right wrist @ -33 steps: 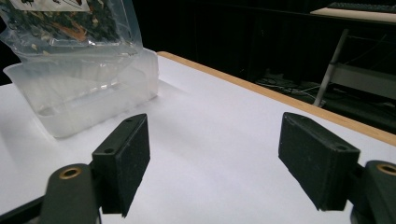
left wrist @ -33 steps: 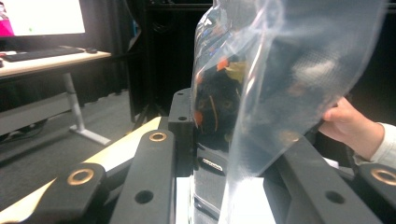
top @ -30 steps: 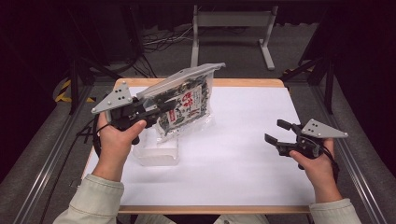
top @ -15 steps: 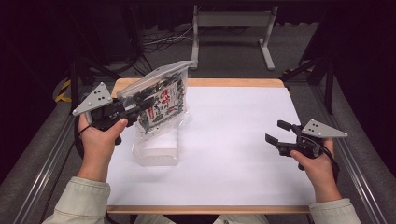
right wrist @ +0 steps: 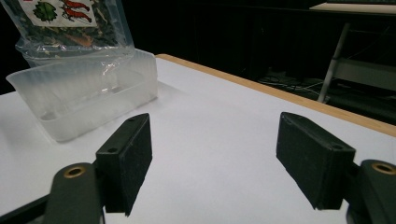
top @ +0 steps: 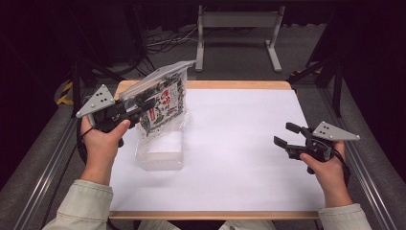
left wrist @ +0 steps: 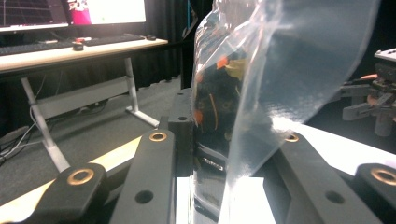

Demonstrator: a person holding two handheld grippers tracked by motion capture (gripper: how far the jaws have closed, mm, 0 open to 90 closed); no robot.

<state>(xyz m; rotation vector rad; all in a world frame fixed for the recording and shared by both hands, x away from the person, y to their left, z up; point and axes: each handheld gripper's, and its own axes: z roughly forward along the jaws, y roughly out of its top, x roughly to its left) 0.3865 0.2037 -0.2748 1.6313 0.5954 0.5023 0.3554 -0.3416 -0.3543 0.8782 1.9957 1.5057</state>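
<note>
Plastic pouch (top: 160,103), clear with a printed label and dark dried contents, hangs tilted from the left gripper (top: 136,108), its lower end dipping into a translucent tub (top: 160,153). In the left gripper view the jaws stand on either side of the film and pinch it near one side edge.

My judgement is that the pouch is light and soft: the film creases and sags, so it will swing and fold rather than hold its shape, and smooth plastic could slide out of a shallow pinch. The stiffer sealed top strip looks like the surest place to take hold, or a deeper bite across the edge. The tub seems thin-walled and light too, and may shift if the pouch drags against its wall.

Right of the tub, the white table top (top: 239,143) lies open all the way to the right gripper (top: 282,136), which rests well apart from the tub with its jaws spread and nothing between them. Left of the tub the table edge is near, so room for moving is mostly to the tub's right and toward the far wooden edge.
</note>
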